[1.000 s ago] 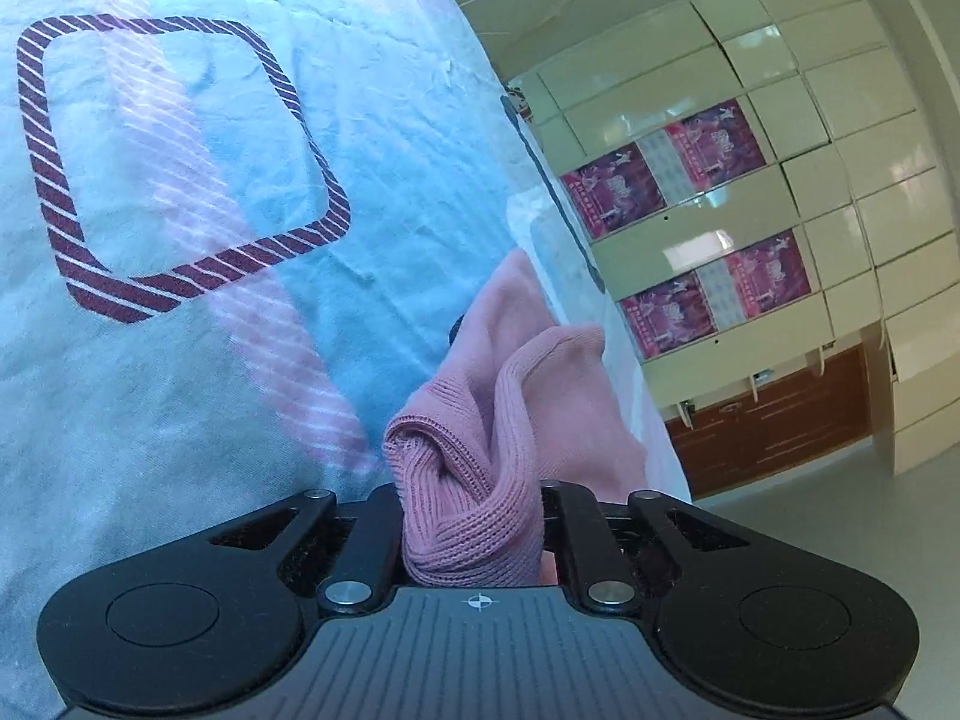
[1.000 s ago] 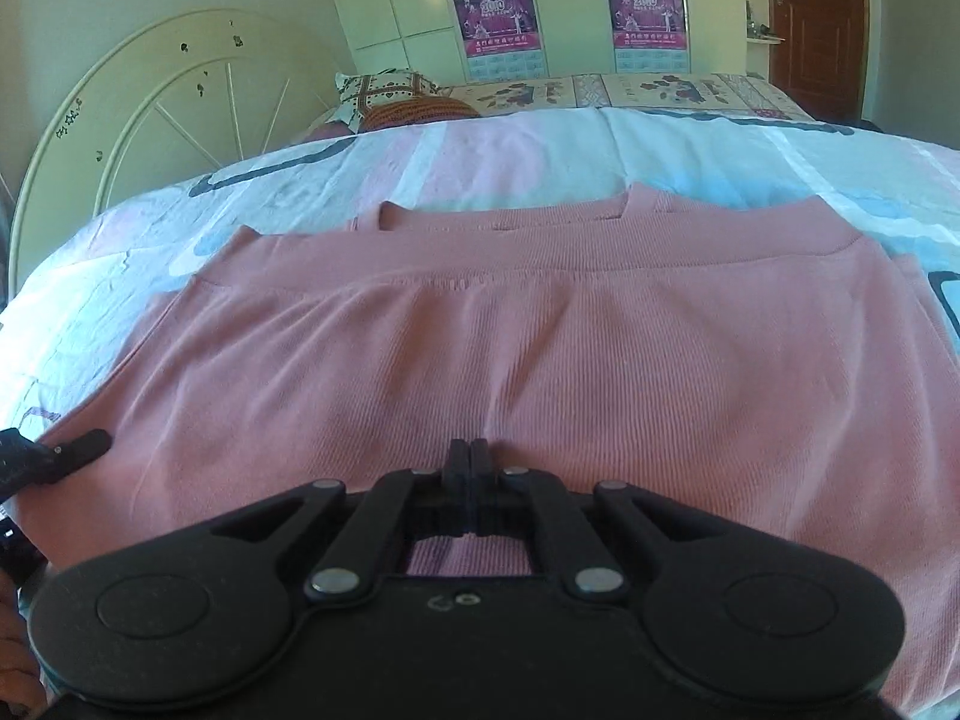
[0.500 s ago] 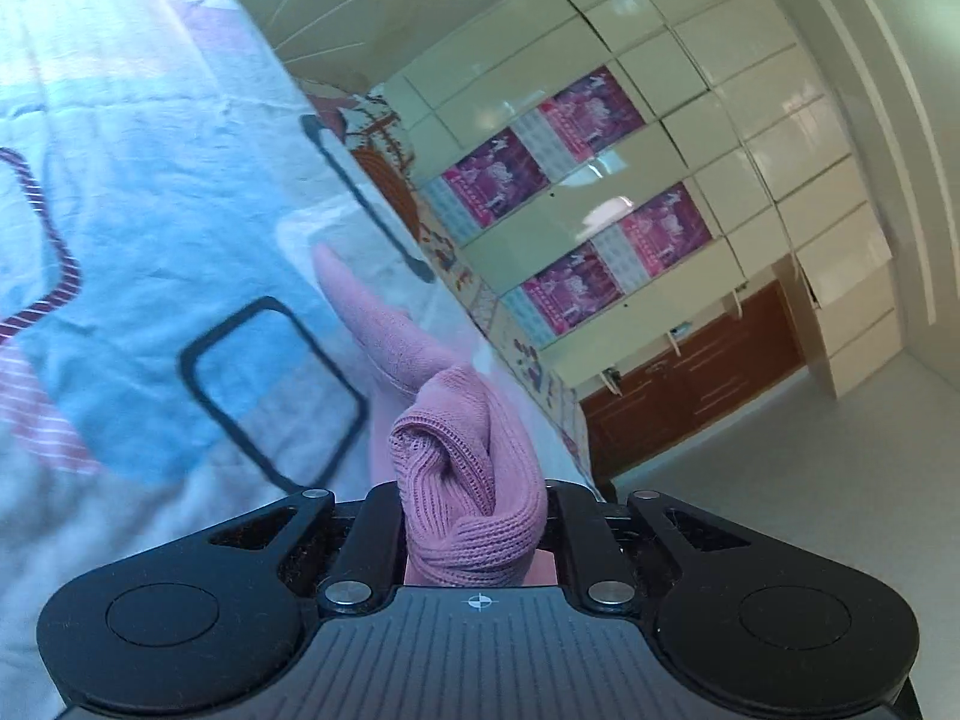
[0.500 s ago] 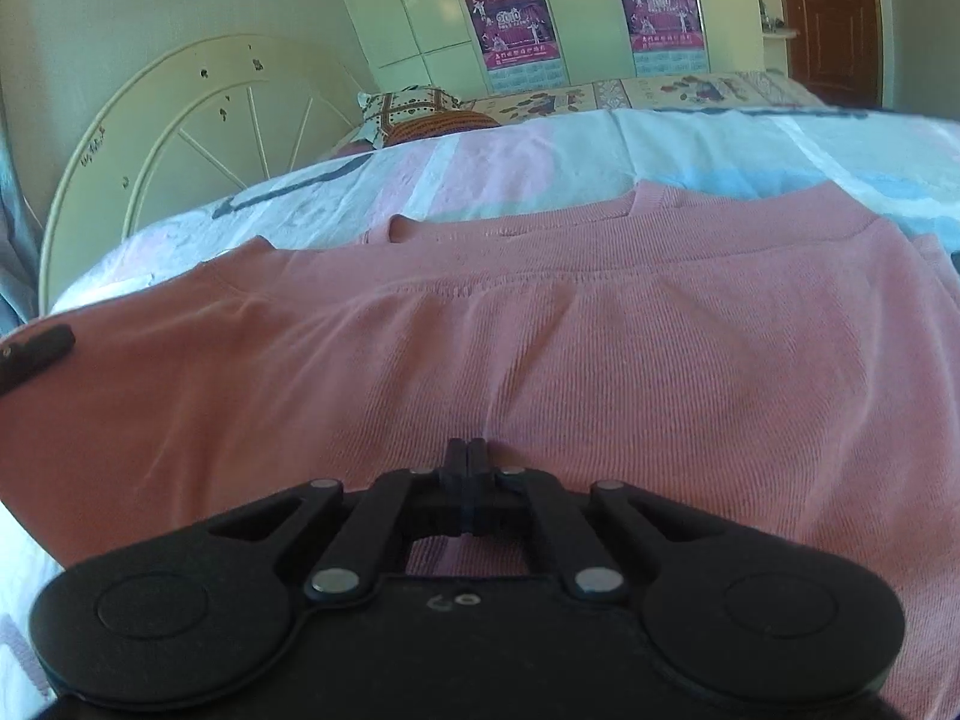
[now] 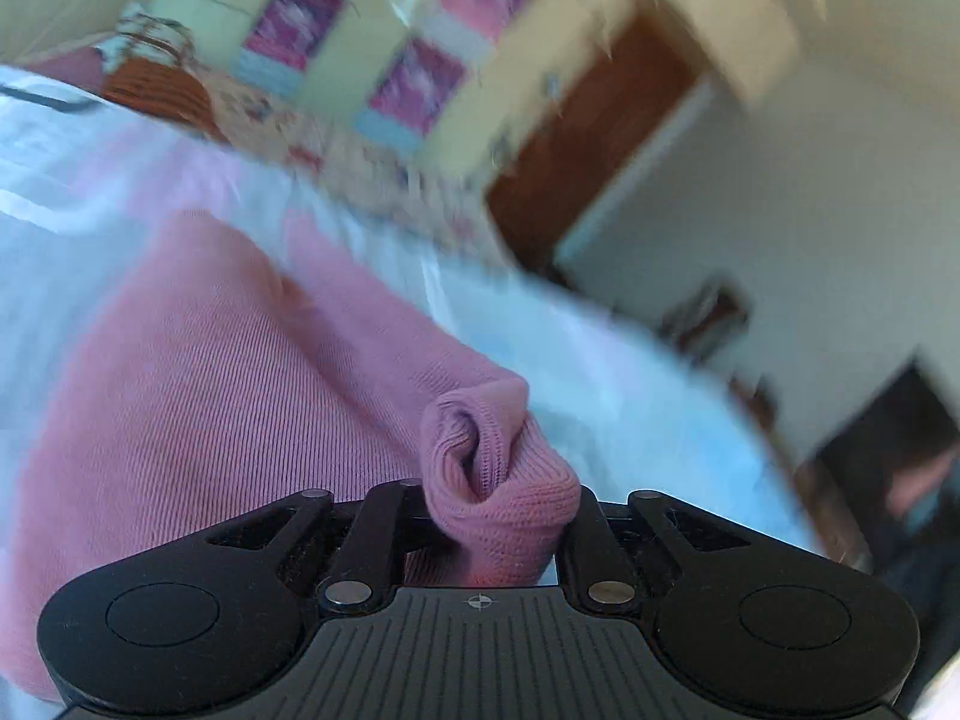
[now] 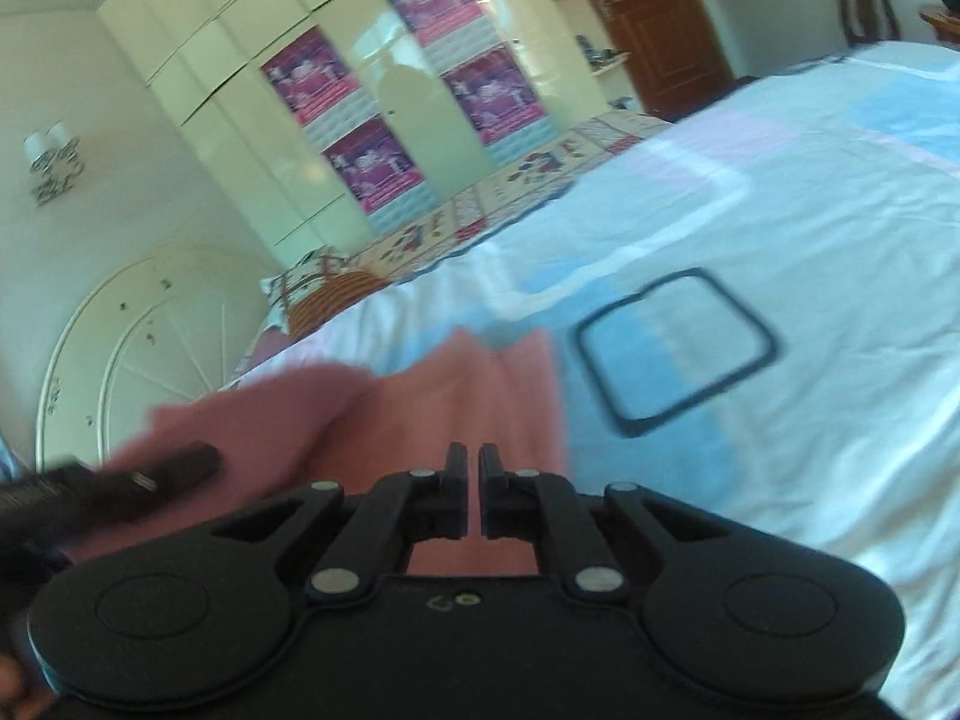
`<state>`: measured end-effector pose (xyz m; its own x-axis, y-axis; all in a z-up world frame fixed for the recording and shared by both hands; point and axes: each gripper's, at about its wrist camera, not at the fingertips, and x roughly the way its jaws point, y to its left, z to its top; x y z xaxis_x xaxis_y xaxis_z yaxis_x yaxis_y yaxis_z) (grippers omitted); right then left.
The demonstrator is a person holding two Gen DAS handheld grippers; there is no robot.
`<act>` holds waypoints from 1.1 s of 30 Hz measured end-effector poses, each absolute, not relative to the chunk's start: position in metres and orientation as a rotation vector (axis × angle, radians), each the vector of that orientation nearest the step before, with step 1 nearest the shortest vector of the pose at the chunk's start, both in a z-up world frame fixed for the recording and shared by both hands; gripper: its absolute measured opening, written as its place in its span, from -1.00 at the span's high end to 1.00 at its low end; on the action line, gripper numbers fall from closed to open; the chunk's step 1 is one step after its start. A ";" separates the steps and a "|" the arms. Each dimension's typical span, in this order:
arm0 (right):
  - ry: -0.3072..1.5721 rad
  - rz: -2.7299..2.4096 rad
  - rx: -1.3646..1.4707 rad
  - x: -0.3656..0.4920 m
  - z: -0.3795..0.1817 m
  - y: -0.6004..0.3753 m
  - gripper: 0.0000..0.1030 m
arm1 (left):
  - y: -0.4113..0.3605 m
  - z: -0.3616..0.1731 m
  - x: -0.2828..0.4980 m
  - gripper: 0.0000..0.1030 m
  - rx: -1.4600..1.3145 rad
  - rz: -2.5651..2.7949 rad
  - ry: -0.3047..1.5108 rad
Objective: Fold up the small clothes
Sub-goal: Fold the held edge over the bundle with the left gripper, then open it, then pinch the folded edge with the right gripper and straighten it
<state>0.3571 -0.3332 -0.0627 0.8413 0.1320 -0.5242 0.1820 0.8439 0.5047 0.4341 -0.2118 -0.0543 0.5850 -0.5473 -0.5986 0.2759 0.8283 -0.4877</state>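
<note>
pink ribbed sweater (image 5: 228, 372), black grippers (image 6: 471, 483), pale blue-white bedsheet (image 6: 810, 228) with dark square outline.

Pink ribbed knit sweater (image 5: 228, 396) spreads over the bedspread toward ten o'clock in the left wrist view, one bunched, rolled corner standing up at centre, near six o'clock. In the right wrist view it lies as a rumpled, blurred pink mass from nine o'clock to centre.

Home bedroom: bed (image 6: 780, 228) (patterned sheet), headboard (image 6: 120, 360), wardrobe (image 6: 336, 90), wooden door (image 6: 648, 18).
</note>
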 end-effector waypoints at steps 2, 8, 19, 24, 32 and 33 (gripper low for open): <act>0.598 -0.048 0.605 0.352 -0.070 -0.354 0.27 | -0.254 -0.064 0.429 0.60 -0.199 -0.442 0.946; 0.599 0.081 0.651 0.356 -0.076 -0.371 0.08 | -0.194 -0.001 0.398 -0.46 -0.296 -0.495 0.695; 0.824 0.254 0.548 0.415 -0.098 -0.312 0.12 | -0.080 -0.085 0.463 -0.51 -0.315 -0.121 0.919; 0.824 0.276 0.451 0.419 -0.090 -0.294 0.14 | -0.089 -0.092 0.459 -0.52 -0.336 -0.131 0.889; 0.889 0.262 0.301 0.443 -0.089 -0.268 0.64 | -0.083 -0.095 0.469 -0.53 -0.322 -0.181 0.888; 0.885 0.254 0.243 0.444 -0.086 -0.260 0.72 | -0.082 -0.095 0.469 -0.53 -0.326 -0.185 0.891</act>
